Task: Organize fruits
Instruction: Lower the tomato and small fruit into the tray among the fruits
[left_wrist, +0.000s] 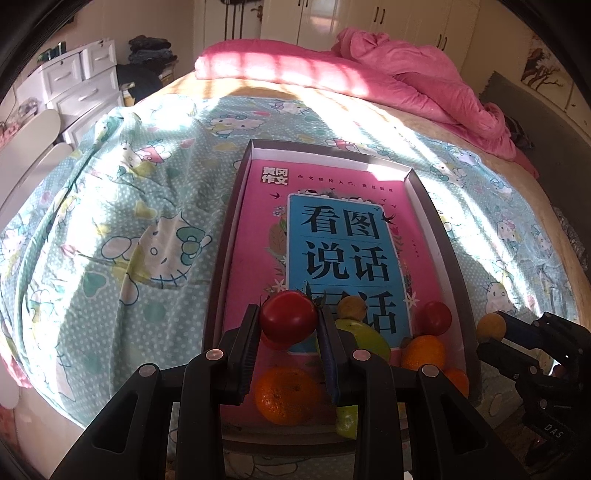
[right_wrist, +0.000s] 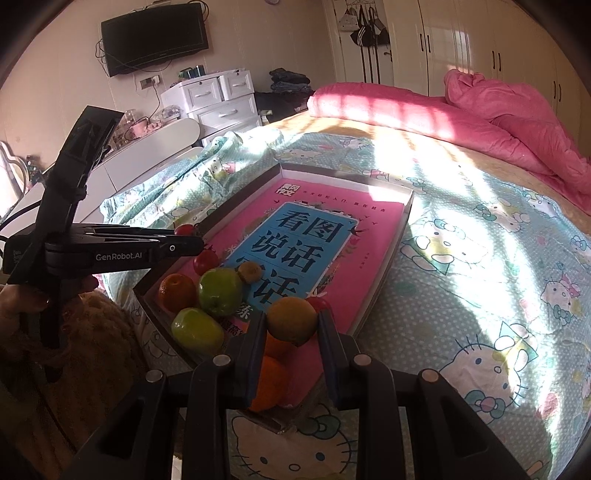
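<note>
Left wrist, left hand-held gripper (left_wrist: 289, 316) clamping tomato (left_wrist: 288, 319) above tray's crowded near edge (left_wrist: 218, 295), far half bare.

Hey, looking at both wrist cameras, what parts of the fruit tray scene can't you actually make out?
- Left wrist view: the orange and a green fruit are partly covered by the left gripper, shut on a red tomato.
- Right wrist view: oranges under the right gripper hide behind its yellowish fruit.
- Both views: small print on the book is unreadable.
</note>
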